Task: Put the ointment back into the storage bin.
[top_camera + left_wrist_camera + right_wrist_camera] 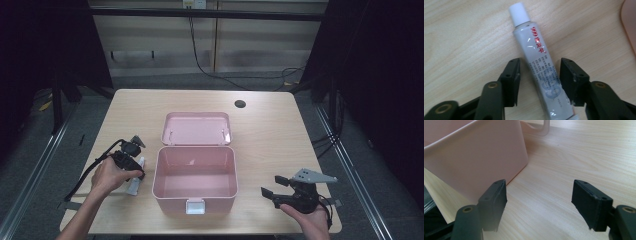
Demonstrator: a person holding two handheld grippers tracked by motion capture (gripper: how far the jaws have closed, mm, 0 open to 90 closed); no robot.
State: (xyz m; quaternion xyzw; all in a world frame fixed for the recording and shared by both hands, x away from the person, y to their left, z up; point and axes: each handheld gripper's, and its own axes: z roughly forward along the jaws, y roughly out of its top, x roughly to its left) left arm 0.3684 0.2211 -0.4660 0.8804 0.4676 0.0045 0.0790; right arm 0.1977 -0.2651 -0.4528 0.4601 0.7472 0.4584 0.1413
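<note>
Tabletop point(270, 125), pale wood, carrying an open pink box point(195, 187) with its lid point(196, 128) laid back. My right tool point(272, 186) hovers beside the box's right wall, jaws spread wide and empty. My left tool point(139, 165) straddles a white tube point(540, 65) lying flat left of the box; the jaws flank the tube with gaps either side, not pressing it.

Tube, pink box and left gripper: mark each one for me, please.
tube point(541, 67): left gripper view, printed middle of its body.
pink box point(195, 203): high view, front wall beside the latch.
left gripper point(540, 82): left gripper view, midway between its jaws, which straddle the tube.
</note>
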